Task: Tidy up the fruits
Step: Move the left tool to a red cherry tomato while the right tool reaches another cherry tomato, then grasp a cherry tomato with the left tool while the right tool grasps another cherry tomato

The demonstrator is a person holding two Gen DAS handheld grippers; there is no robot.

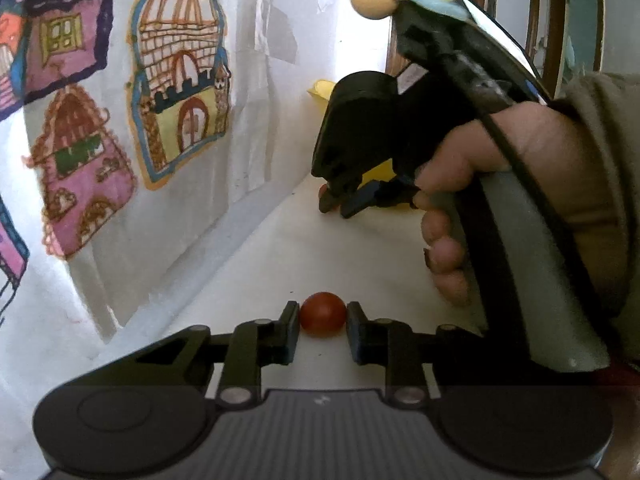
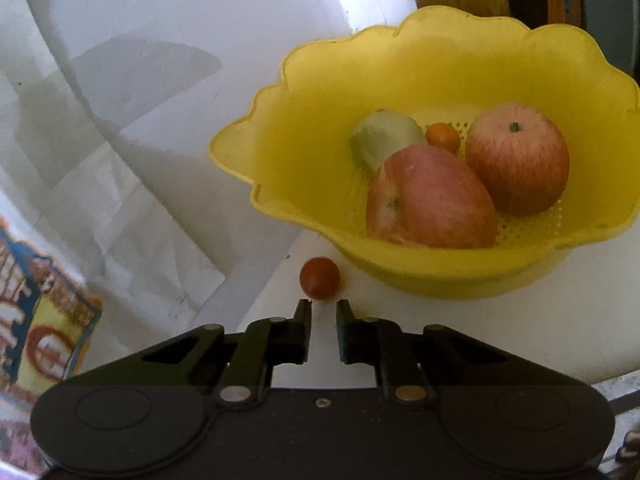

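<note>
The left gripper (image 1: pixel 322 322) has its two black fingers set narrowly apart on either side of a small round red cherry tomato (image 1: pixel 322 314), the pads at or almost at its skin; whether they already press it cannot be told. The right gripper (image 2: pixel 323 322) holds its fingers a small gap apart and grips nothing, their tips just short of a second small red cherry tomato (image 2: pixel 319 277). Both tomatoes look light, smooth and thin-skinned, likely to roll or squirt out, so a gentle squeeze across the widest middle seems best, firm enough only to lift. Both sit on the white worktop (image 2: pixel 500 336) close to its wall-side edge, the second just beside the near rim of the yellow scalloped plastic colander bowl (image 2: pixel 320 128). That bowl holds two red-striped apples (image 2: pixel 432 200), a pale green fruit (image 2: pixel 382 136) and a small orange fruit (image 2: pixel 442 136).
</note>
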